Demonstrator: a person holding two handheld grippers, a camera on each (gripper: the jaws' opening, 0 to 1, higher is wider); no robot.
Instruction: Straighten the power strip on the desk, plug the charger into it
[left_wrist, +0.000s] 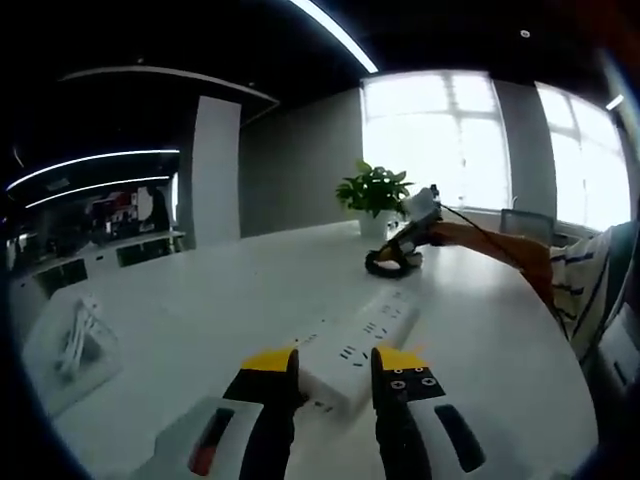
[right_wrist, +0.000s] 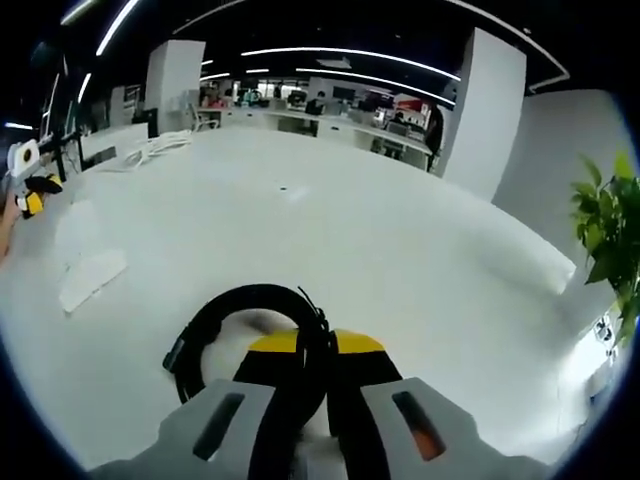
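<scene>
A white power strip (left_wrist: 362, 335) lies on the white desk (left_wrist: 200, 300), running away from me. My left gripper (left_wrist: 333, 372) has its yellow-tipped jaws pressed against both sides of the strip's near end. Farther along the desk, my right gripper (left_wrist: 408, 250) holds a coiled black charger cable (left_wrist: 385, 265). In the right gripper view, my right gripper (right_wrist: 312, 348) is shut on that black cable loop (right_wrist: 215, 320), which rests on the desk. The charger body is hidden under the jaws. The power strip (right_wrist: 92, 275) and left gripper (right_wrist: 32, 200) sit far to the left.
A potted green plant (left_wrist: 375, 190) stands at the desk's far edge near bright windows, seen also as plant (right_wrist: 612, 235). A white bundle of cord (left_wrist: 75, 335) lies at the left. A person's striped sleeve (left_wrist: 590, 290) reaches in from the right. More white cords (right_wrist: 150, 148) lie far off.
</scene>
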